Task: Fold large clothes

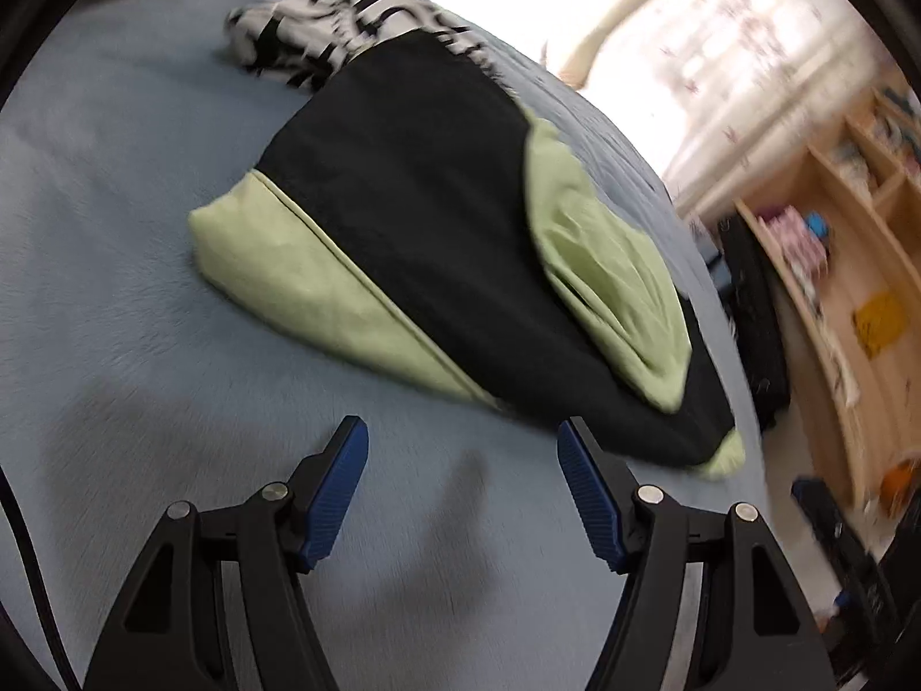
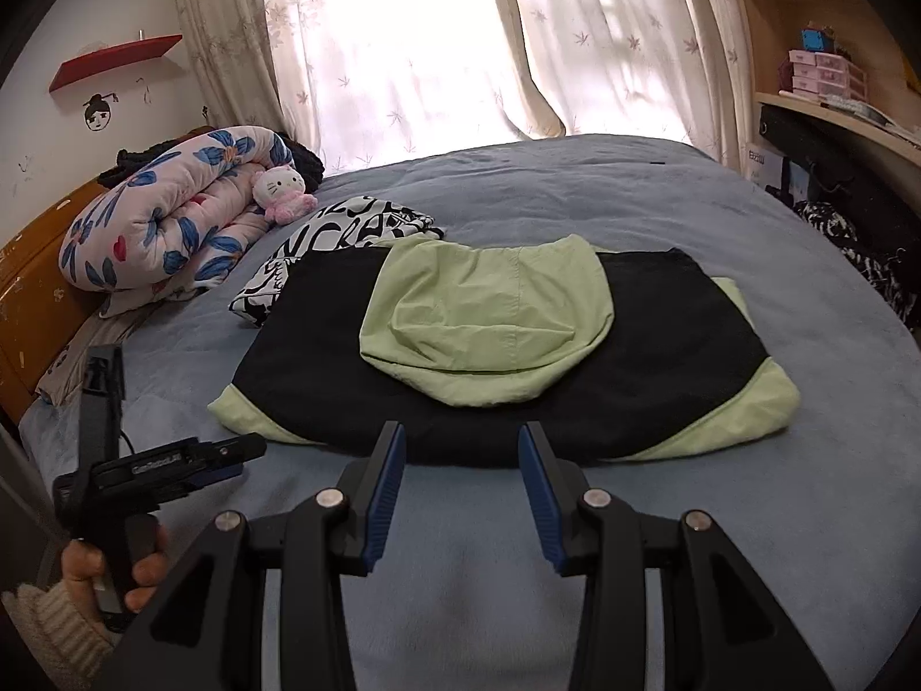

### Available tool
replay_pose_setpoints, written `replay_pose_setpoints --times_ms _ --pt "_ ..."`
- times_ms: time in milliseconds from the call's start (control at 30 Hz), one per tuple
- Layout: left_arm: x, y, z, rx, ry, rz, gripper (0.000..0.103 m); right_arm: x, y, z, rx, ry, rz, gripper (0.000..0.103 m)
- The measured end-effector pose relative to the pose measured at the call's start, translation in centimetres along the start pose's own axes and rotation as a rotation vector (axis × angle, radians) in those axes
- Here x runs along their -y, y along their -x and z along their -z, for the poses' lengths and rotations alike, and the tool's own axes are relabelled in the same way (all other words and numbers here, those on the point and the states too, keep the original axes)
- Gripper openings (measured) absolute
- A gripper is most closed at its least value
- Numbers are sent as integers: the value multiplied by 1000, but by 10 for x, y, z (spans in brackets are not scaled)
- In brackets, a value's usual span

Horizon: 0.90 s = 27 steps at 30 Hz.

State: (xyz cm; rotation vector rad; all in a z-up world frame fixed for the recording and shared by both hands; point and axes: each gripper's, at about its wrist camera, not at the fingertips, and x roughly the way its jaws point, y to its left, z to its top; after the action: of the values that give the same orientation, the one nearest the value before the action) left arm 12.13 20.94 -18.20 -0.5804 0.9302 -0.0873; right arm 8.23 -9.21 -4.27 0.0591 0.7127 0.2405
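Right wrist view: black-and-green hoodie folded flat on bed, just ahead of right tongs, hood laid atop for compactness. Both right and left tongs released, grasping nothing.

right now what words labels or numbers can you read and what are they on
"CRA": partial big black letters on the black and white cloth, rest lost in folds.
Raised lettering on the left gripper body: too small to read.
Label on the box by the shelves: too blurred.
Nothing readable on the hoodie.
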Motion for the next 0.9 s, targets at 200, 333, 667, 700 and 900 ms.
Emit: replay_pose_setpoints --times_ms 200,333,667,700,900 --pt "-15 -41 -50 70 83 21 67 0 -52 -22 -11 0 -22 41" --pt "-21 -56 -82 149 128 30 57 -2 -88 -50 18 12 -8 40" --pt "30 -39 -78 340 -111 -120 5 -6 -216 -43 -231 94 67 4" --pt "46 -34 -76 362 -163 -116 5 -6 -219 -36 -227 99 67 4" --pt "155 -14 -66 465 -467 -57 4 21 -206 -37 -255 -59 -66 3"
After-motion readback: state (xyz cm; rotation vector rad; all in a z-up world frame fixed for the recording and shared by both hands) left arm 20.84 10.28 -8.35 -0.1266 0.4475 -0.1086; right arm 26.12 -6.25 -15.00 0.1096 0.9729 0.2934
